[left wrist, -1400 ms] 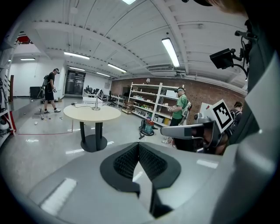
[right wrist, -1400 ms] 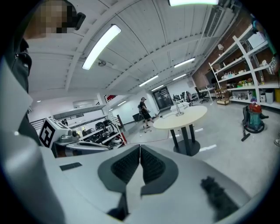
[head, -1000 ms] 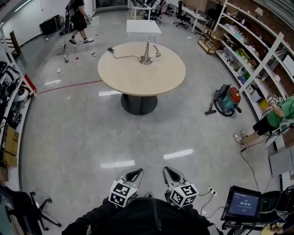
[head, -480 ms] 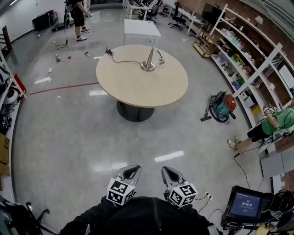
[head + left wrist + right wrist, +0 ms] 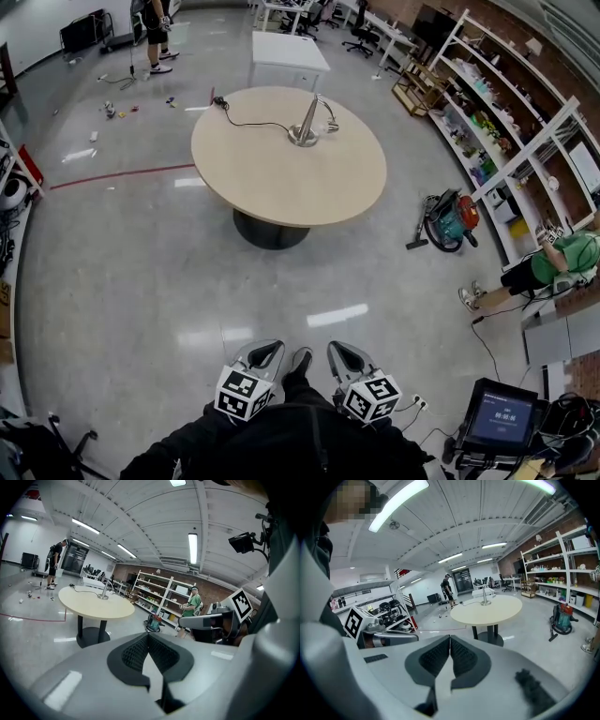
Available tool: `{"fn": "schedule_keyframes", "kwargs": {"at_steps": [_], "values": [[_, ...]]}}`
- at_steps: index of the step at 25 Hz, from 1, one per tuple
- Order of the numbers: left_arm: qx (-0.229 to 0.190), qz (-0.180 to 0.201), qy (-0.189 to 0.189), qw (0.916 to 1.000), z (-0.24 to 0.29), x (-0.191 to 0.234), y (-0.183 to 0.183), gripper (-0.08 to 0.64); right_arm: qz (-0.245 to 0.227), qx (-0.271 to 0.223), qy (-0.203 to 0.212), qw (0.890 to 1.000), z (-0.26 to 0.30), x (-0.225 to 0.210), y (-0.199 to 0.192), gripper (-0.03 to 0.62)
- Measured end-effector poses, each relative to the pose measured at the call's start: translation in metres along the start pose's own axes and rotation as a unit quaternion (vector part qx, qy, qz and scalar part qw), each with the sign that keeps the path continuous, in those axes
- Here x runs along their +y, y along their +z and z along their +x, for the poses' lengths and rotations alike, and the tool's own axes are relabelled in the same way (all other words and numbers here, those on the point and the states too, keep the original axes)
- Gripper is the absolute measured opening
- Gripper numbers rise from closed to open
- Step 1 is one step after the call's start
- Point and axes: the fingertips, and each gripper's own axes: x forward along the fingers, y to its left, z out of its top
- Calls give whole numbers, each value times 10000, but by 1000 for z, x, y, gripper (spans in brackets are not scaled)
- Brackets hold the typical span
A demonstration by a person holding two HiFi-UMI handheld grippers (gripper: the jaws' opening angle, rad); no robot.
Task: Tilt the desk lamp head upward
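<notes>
Silver desk lamp [image 5: 307, 124], slanted stem, round base, black cord

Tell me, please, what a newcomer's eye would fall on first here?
The round table stands mid-floor, with the desk lamp near its far edge. At the bottom of the head view, the left claw and right claw are shut and empty, far from it. A vacuum cleaner lies right of the table.

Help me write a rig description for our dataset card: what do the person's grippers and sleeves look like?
The left gripper and right gripper match: pale grey shells tapering to a point, black textured pads, and a white cube with black square markers on each. The sleeves are black.
</notes>
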Motion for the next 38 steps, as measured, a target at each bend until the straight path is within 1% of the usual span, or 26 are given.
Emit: {"fn": "schedule_keyframes", "kwargs": {"at_steps": [3,6,9,12,16,20,22,24,26,30,35,38], "values": [[52,0,103,9999,-5,22,-5,8,71,-3,122,9999,23,8,-5,6],[30,43,399,9992,16,42,10,8,153,-41,362,9992,52,-18,8,6],[-41,83,708,9974,44,54,30,8,83,-102,655,9978,73,-44,27,6],[-11,221,745,9970,58,54,43,8,17,-208,806,9965,82,-53,41,6],[79,428,754,9962,83,52,57,8,231,-314,800,9960,91,-82,51,6],[105,464,801,9956,87,55,66,8,311,-396,781,9957,92,-89,57,6],[147,511,786,9955,109,50,77,8,376,-422,744,9956,94,-113,67,6],[165,554,772,9953,141,44,92,8,442,-442,700,9956,95,-148,80,6],[173,568,765,9953,162,39,99,8,466,-441,675,9957,96,-171,85,6],[190,579,791,9950,165,39,98,8,466,-359,678,9960,99,-174,79,6],[246,638,789,9945,208,35,107,8,543,-397,692,9953,105,-216,86,6],[289,688,717,9946,217,34,113,8,558,-428,588,9958,105,-226,90,6]]}}
